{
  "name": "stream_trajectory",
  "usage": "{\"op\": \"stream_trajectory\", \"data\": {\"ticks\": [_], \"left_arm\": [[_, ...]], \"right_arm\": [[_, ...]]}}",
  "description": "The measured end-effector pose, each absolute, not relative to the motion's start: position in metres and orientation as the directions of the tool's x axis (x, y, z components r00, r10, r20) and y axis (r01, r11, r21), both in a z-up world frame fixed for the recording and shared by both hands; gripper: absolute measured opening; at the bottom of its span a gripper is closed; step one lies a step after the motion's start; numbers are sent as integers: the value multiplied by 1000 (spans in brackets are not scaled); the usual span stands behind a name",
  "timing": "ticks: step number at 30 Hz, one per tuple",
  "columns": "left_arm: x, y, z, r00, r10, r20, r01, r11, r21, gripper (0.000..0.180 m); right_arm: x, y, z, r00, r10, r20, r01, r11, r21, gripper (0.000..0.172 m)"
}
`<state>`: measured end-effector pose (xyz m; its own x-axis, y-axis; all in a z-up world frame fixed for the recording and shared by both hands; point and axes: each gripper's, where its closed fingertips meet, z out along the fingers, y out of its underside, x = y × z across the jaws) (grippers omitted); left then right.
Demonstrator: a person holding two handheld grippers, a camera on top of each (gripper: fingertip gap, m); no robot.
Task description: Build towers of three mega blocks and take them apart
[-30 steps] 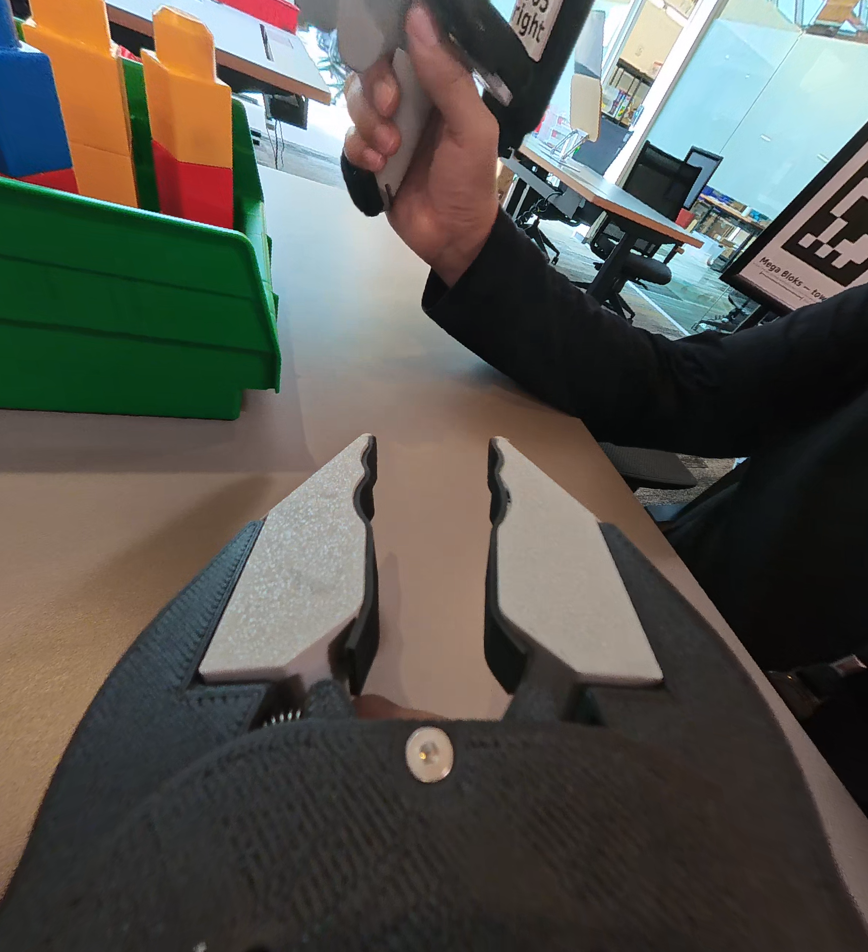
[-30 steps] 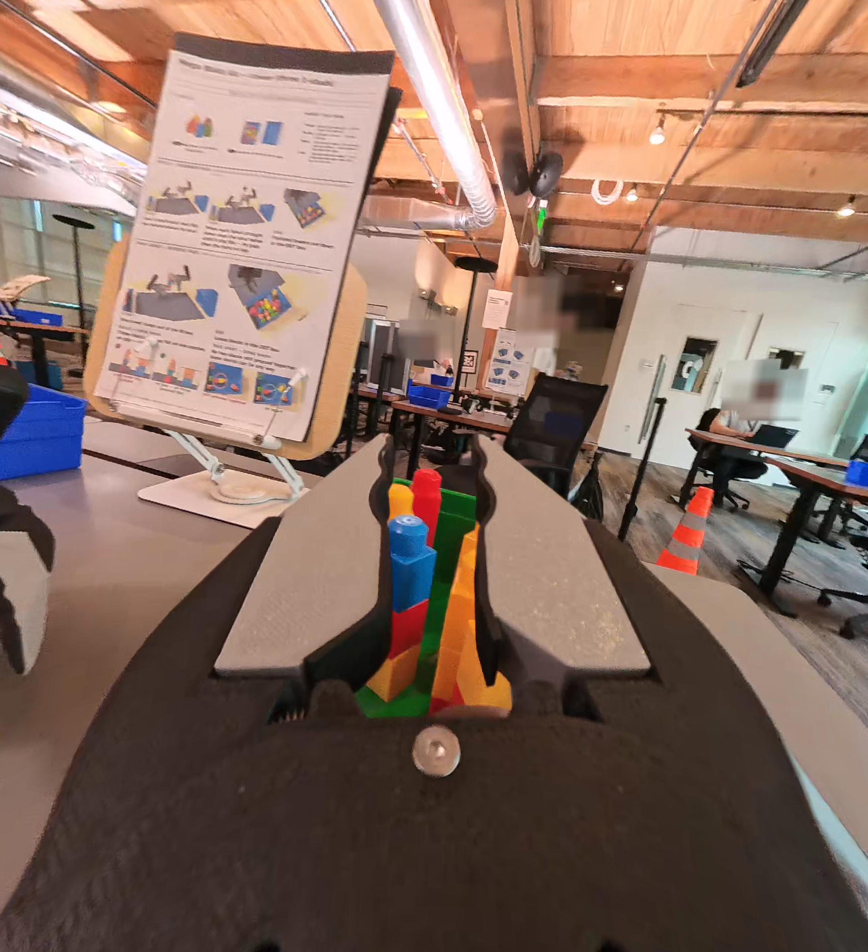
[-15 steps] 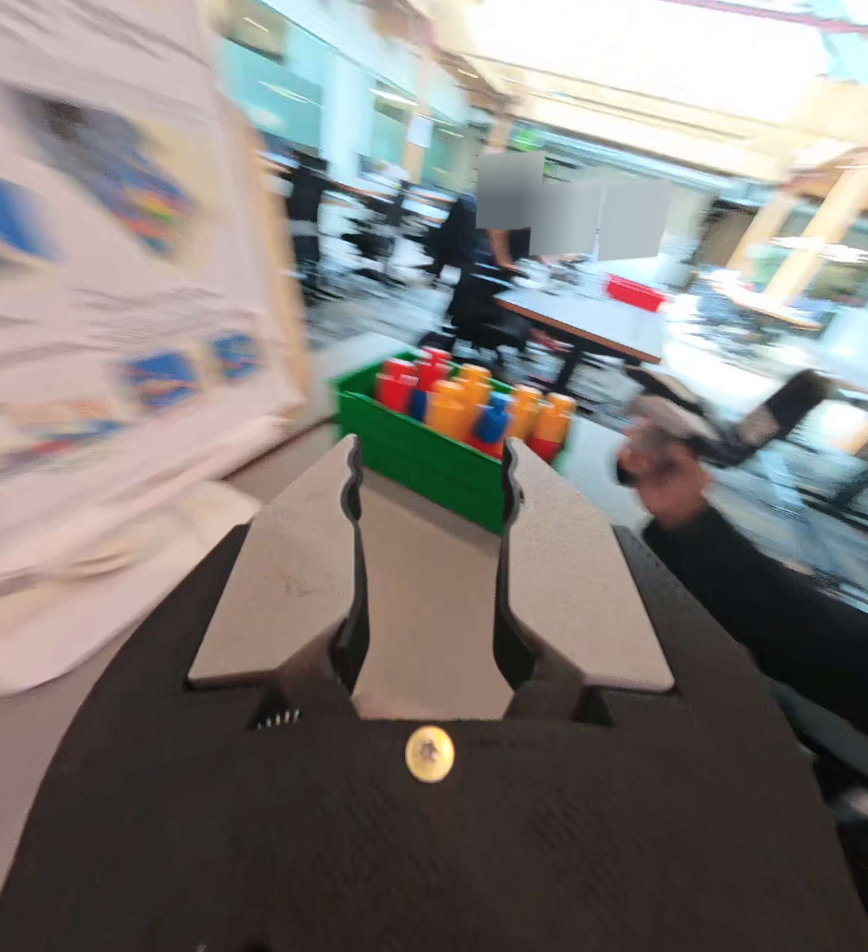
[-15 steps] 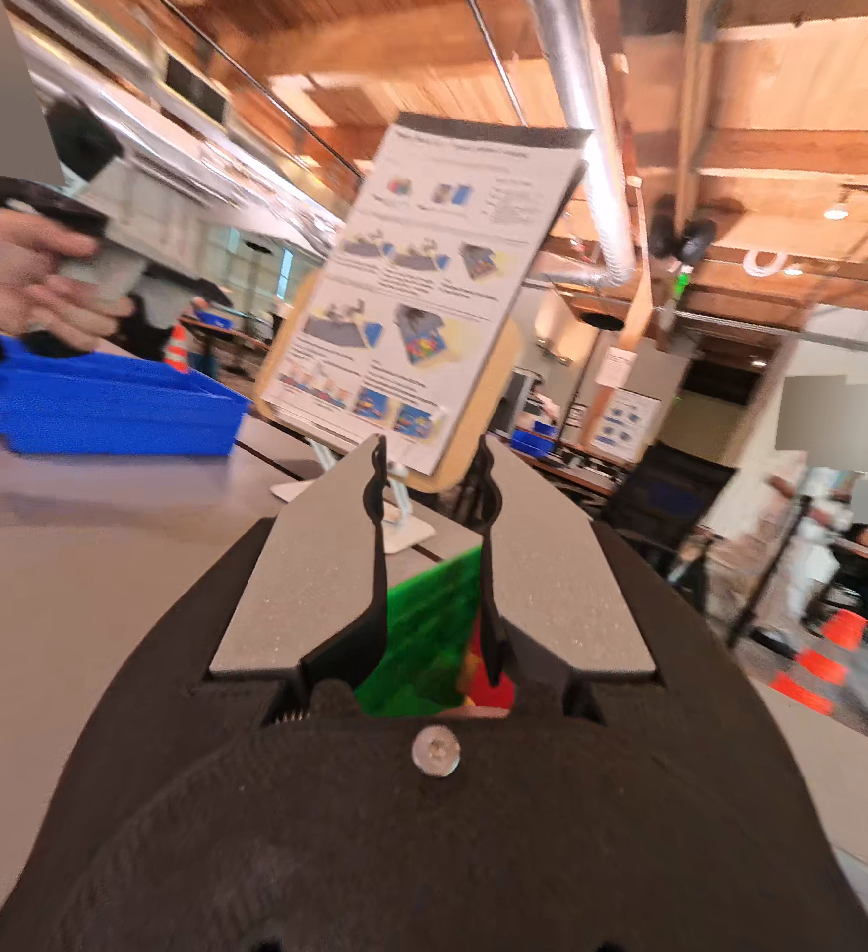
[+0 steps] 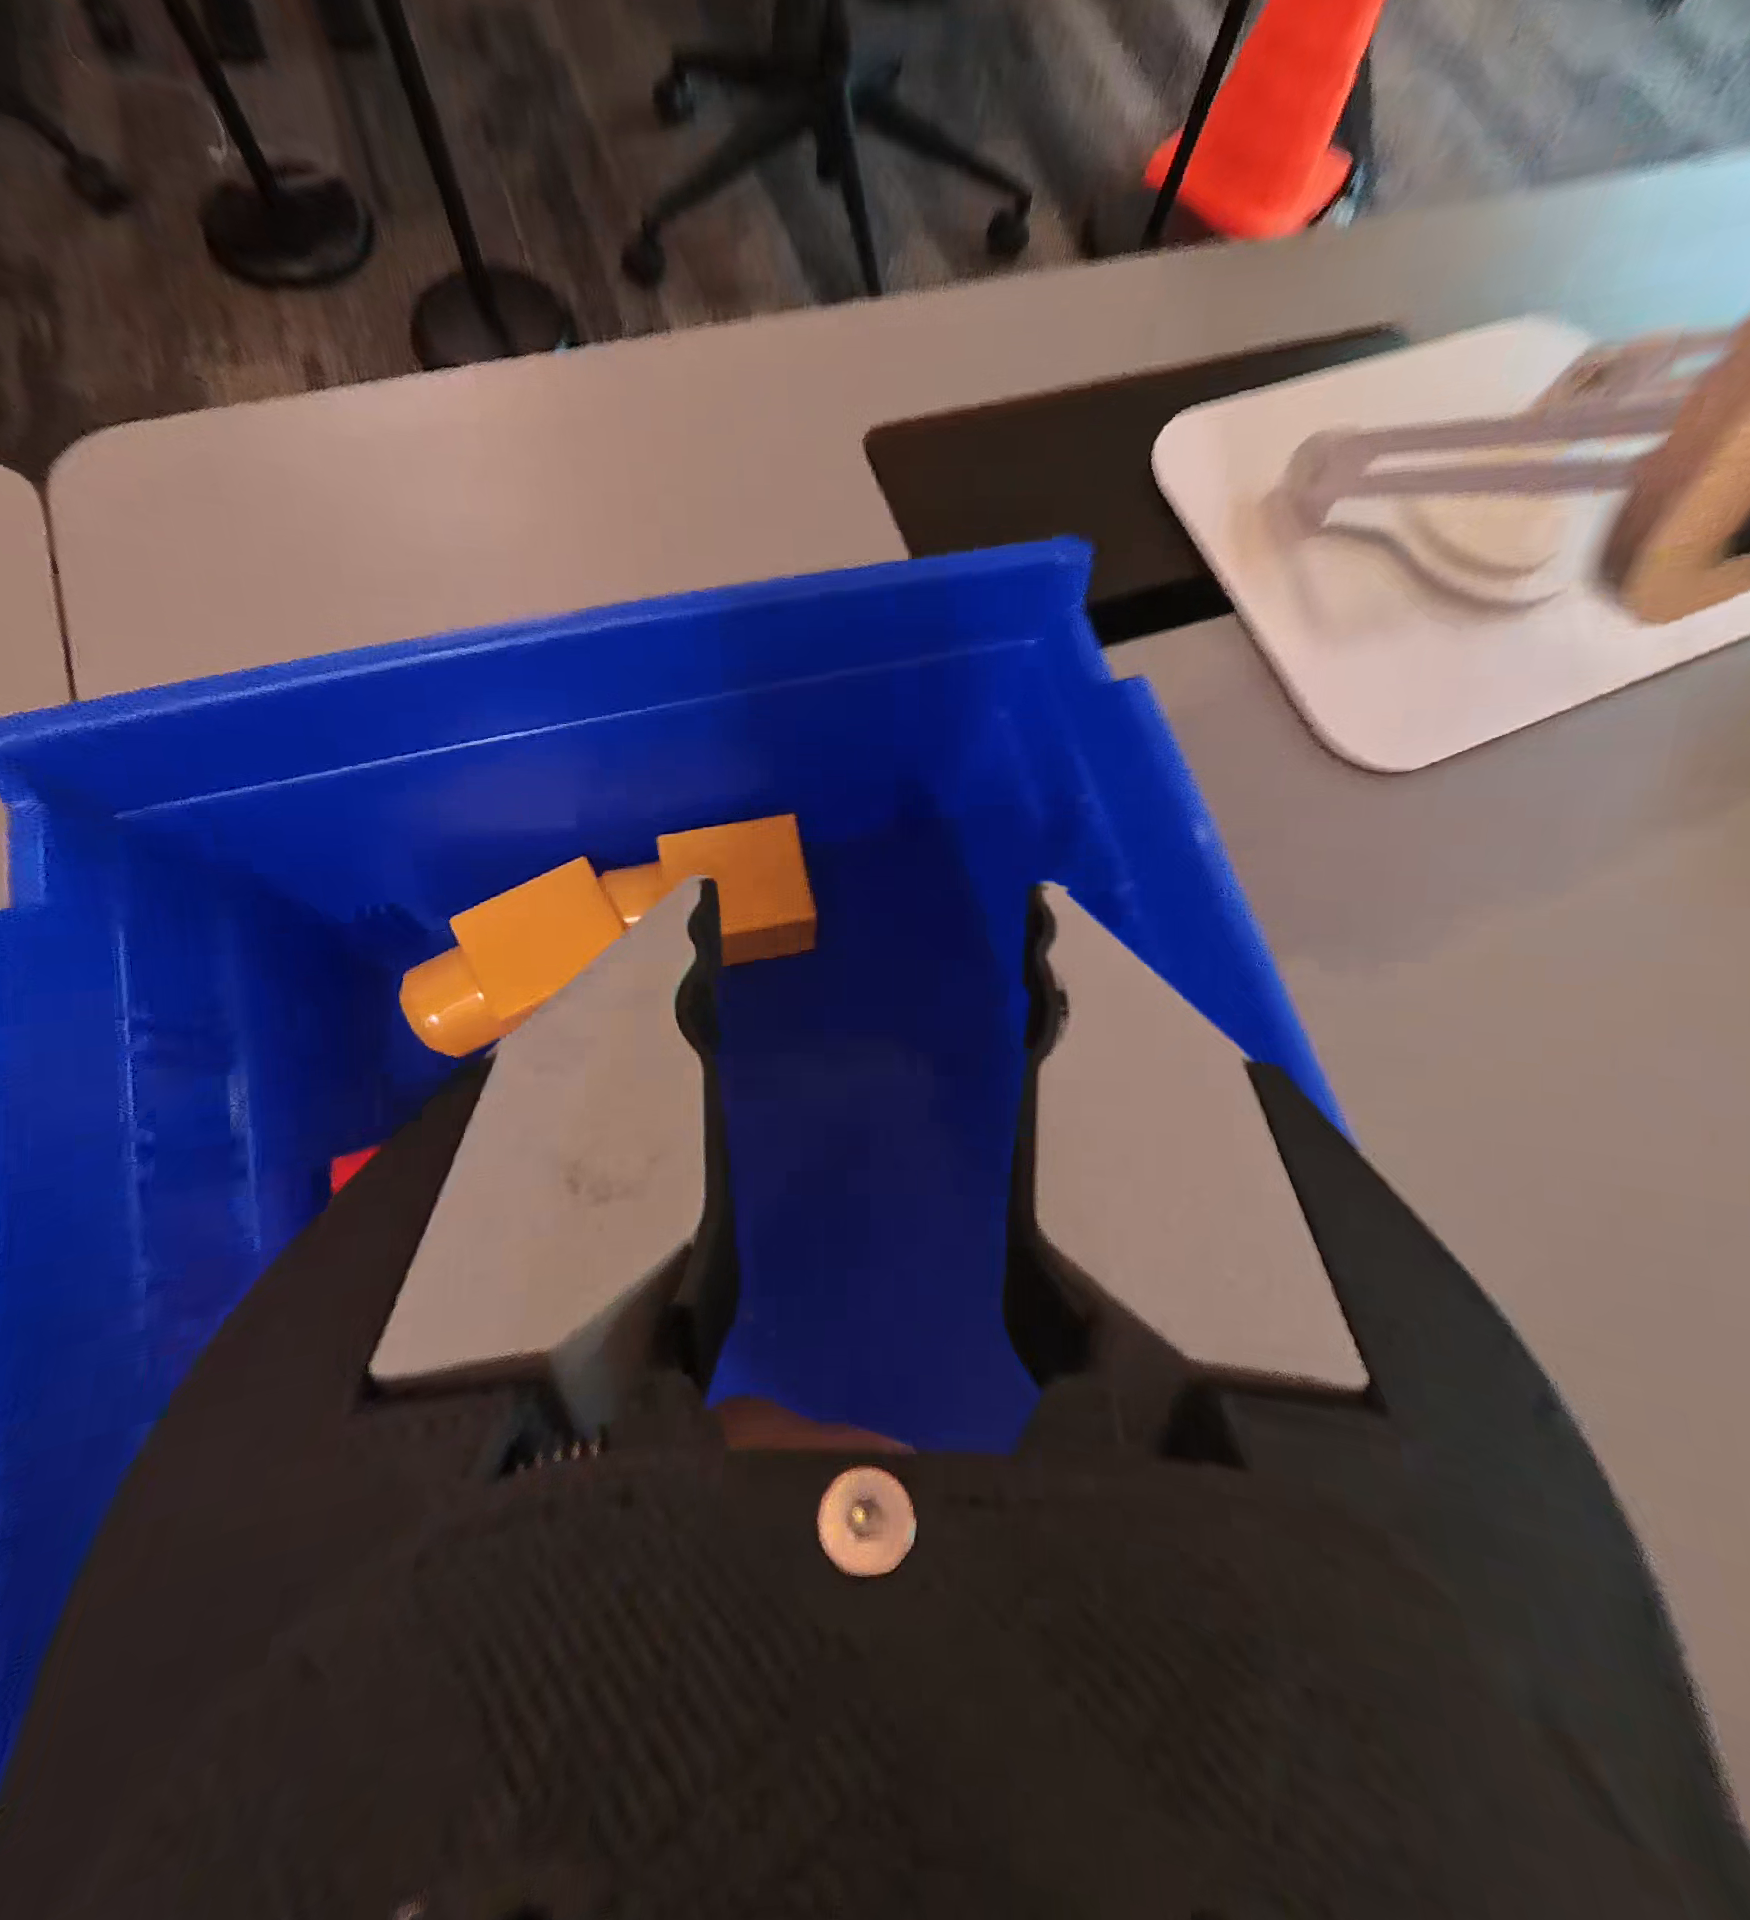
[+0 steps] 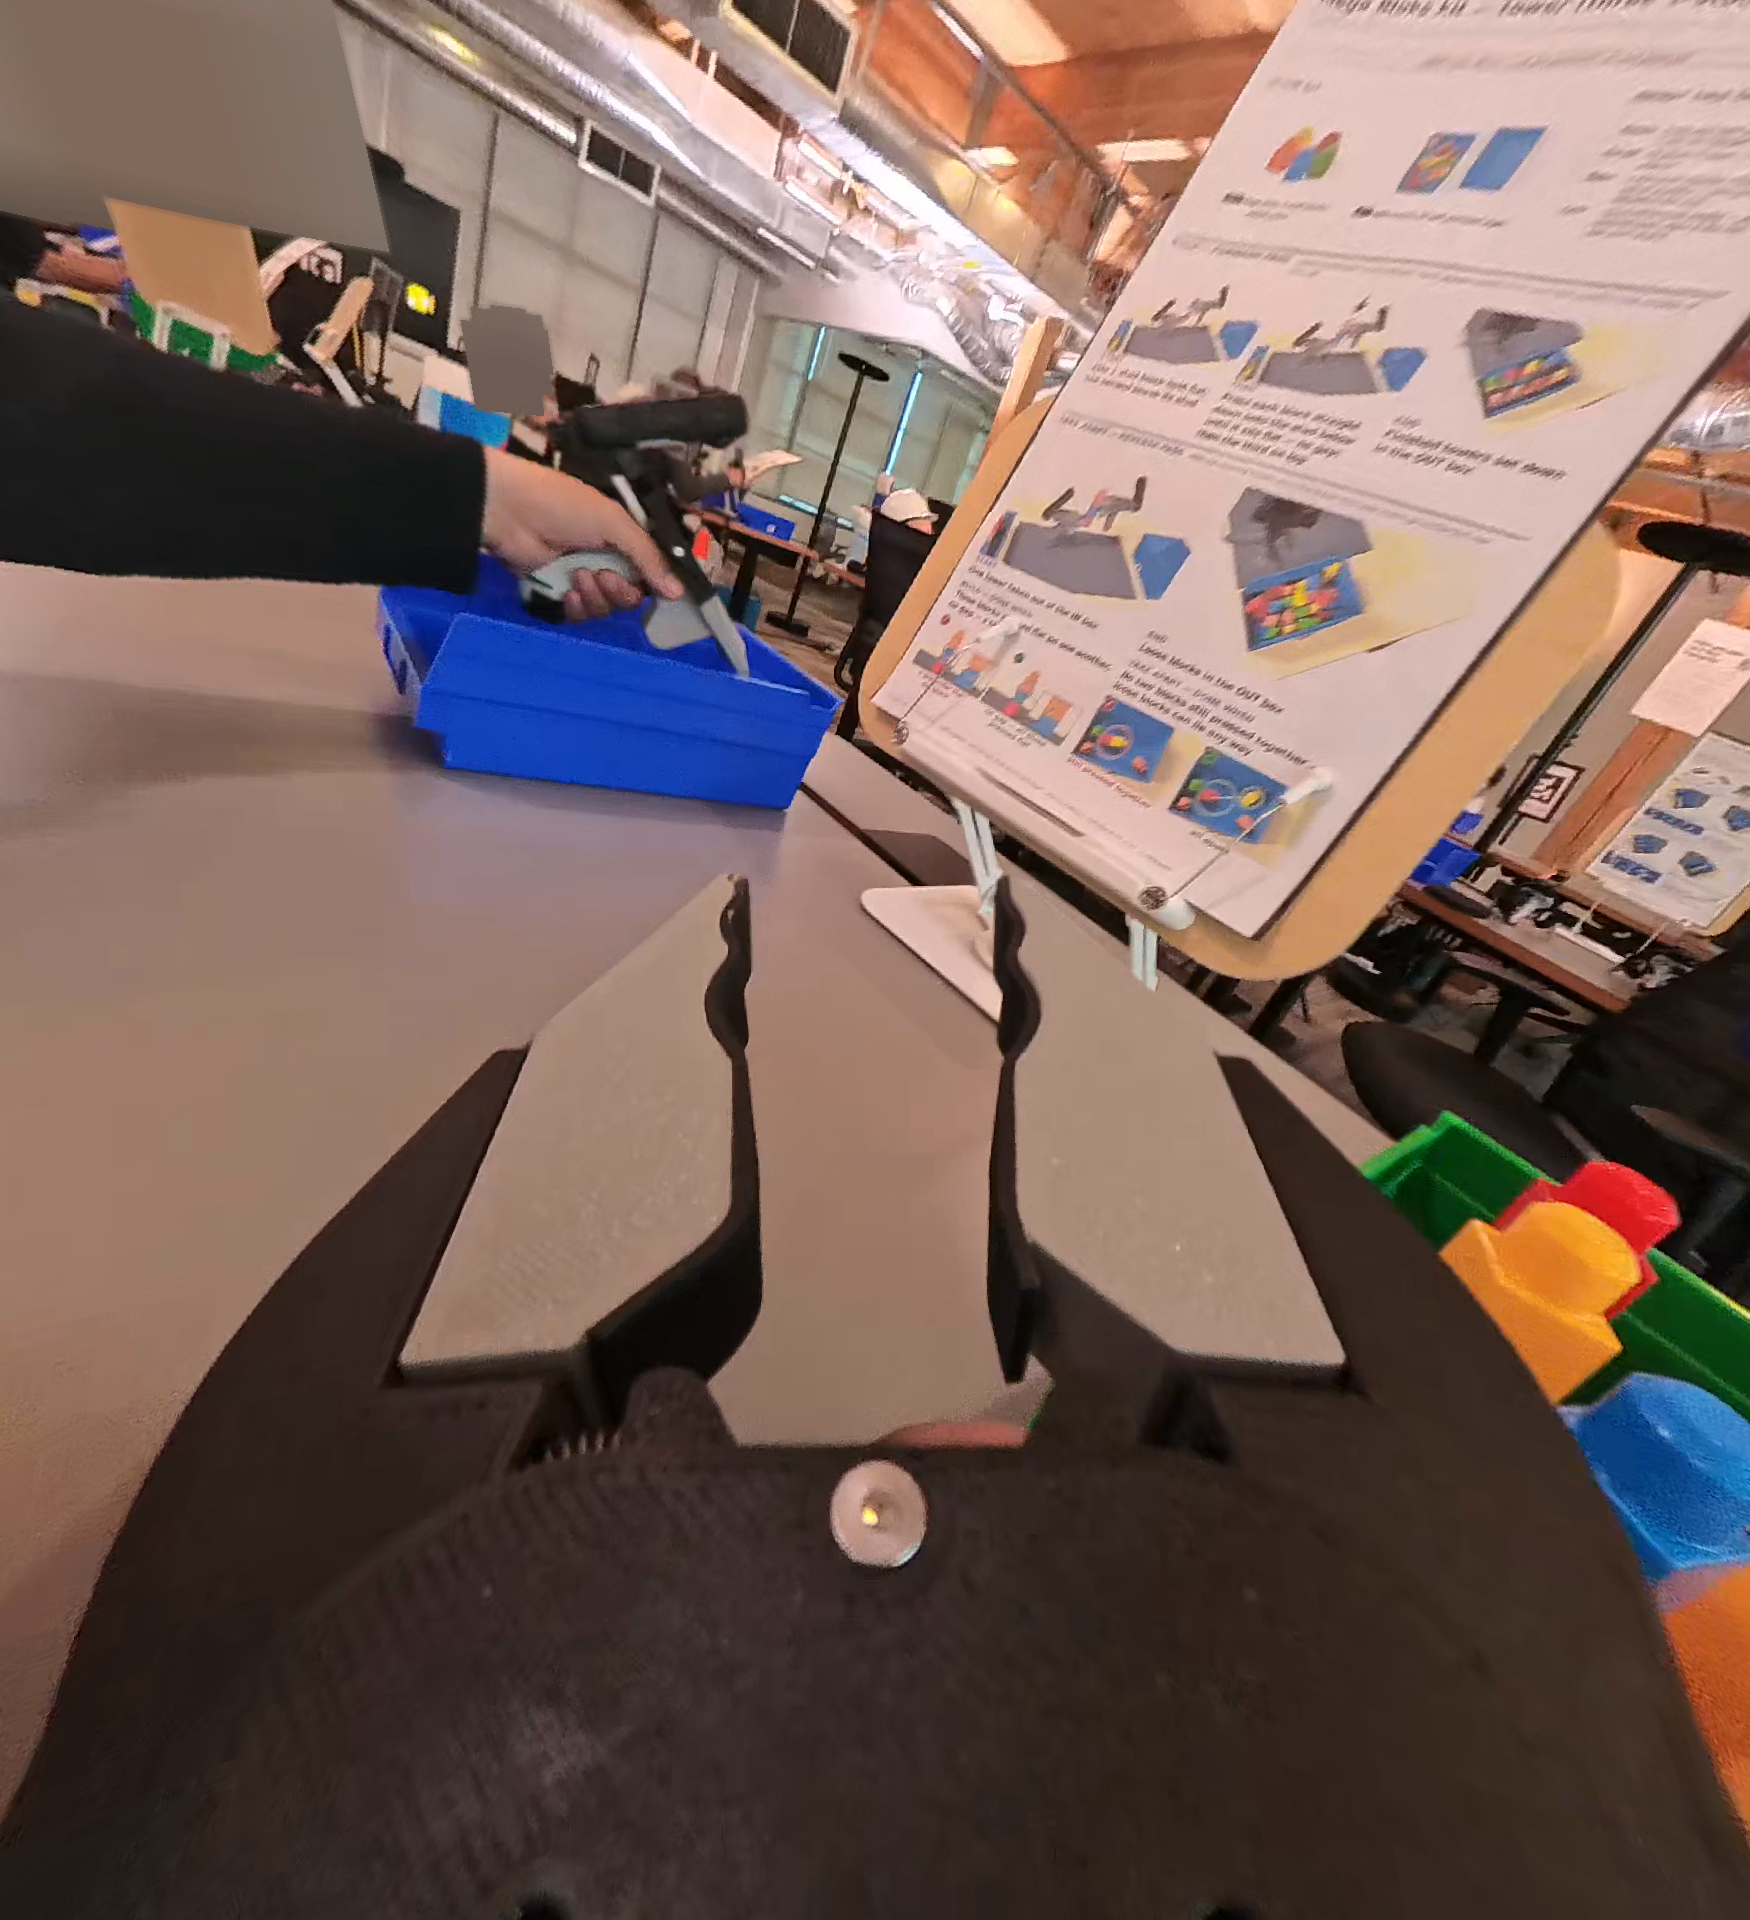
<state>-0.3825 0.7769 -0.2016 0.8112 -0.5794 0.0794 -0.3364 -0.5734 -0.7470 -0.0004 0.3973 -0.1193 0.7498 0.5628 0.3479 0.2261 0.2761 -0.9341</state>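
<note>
Left wrist view: left hand-held gripper (image 5: 871, 904) apart and bare over blue bin (image 5: 559, 675), where two orange blocks (image 5: 632, 914) lie. Right hand-held gripper (image 6: 866, 914) apart, bare, above counter (image 6: 227, 935); stacked blocks in green bin (image 6: 1723, 1340) at right.

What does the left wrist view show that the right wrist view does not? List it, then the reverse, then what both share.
Only the left wrist view: the inside of the blue bin, with two orange blocks lying by its far wall and a red piece at the near left, plus an orange traffic cone on the floor.

Only the right wrist view: the green bin of stacked blocks, the instruction sheet, and the person's hand holding the left gripper over the blue bin.

Both: the blue bin, grey table, white stand base, and each view's own open, empty gripper.
</note>
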Motion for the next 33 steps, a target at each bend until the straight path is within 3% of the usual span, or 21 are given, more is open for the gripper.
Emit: {"op": "stream_trajectory", "data": {"ticks": [10,12,15,16,17,20,28,33], "left_arm": [[-398,823,-280,794,-542,-274,-597,-613,-517,62],[-389,819,-283,790,-563,-244,-596,-609,-523,40],[-388,814,-277,770,-568,-290,-627,-591,-507,34],[-388,812,-269,763,-565,-313,-636,-572,-517,25],[-386,809,-256,768,-562,-307,-625,-555,-549,0],[-377,793,-224,802,-567,-187,-540,-557,-631,0],[-407,755,-205,825,-538,-174,-520,-601,-607,0],[-424,738,-224,824,-551,-132,-525,-653,-546,41]], "right_arm": [[-5,405,-135,737,583,342,256,228,-939,43],[-6,404,-134,735,586,341,253,229,-940,42],[-9,401,-134,727,592,348,256,236,-937,41],[-10,399,-133,722,595,352,259,240,-936,40],[-12,398,-133,718,599,356,259,244,-934,40],[-18,394,-132,702,616,358,252,255,-933,39],[-33,385,-132,664,647,375,259,272,-927,38],[-38,387,-139,647,674,356,257,247,-934,38]]}}
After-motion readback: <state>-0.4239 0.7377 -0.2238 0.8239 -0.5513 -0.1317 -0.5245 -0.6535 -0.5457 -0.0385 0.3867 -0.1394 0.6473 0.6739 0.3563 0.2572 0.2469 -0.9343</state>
